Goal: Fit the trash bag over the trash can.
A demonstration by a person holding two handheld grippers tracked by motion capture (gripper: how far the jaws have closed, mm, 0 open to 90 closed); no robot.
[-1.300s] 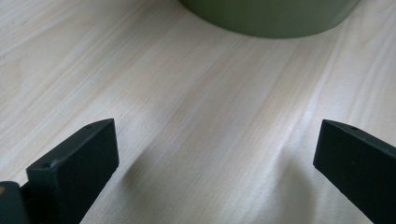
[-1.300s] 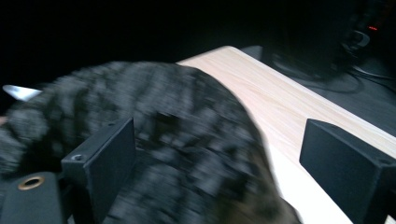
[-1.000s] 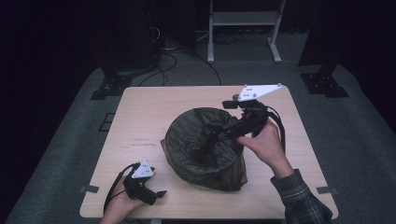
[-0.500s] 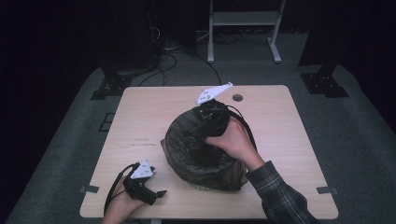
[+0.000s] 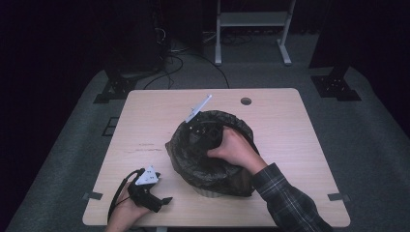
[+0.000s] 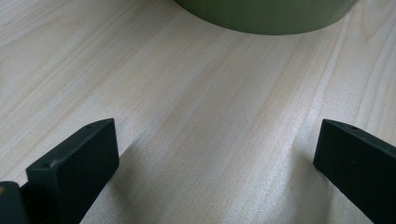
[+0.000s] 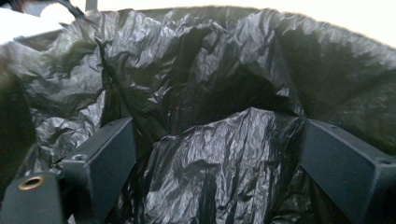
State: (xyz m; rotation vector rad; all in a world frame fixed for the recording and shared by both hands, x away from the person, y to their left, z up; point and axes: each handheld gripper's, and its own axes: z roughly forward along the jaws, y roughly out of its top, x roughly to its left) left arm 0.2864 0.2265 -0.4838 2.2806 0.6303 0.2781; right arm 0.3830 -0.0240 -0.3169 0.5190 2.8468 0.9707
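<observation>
A round bin lined with a crinkled black bag stands in the middle of the wooden table. The person's right hand pushes my right gripper down into the bag's mouth, its grey plate sticking up over the far rim. In the right gripper view the right gripper is open, with loose black bag folds between and beyond its jaws. My left gripper rests on the table near the front left, open. In the left gripper view the left gripper frames bare wood, with the bin's olive base ahead.
A small round hole sits in the table's far right part. On the floor behind the table are a white metal stand and cables. The left gripper lies close to the table's front edge.
My right gripper has swung left from the bin's far right side and dipped into the bag's mouth. The left gripper has stayed put.
</observation>
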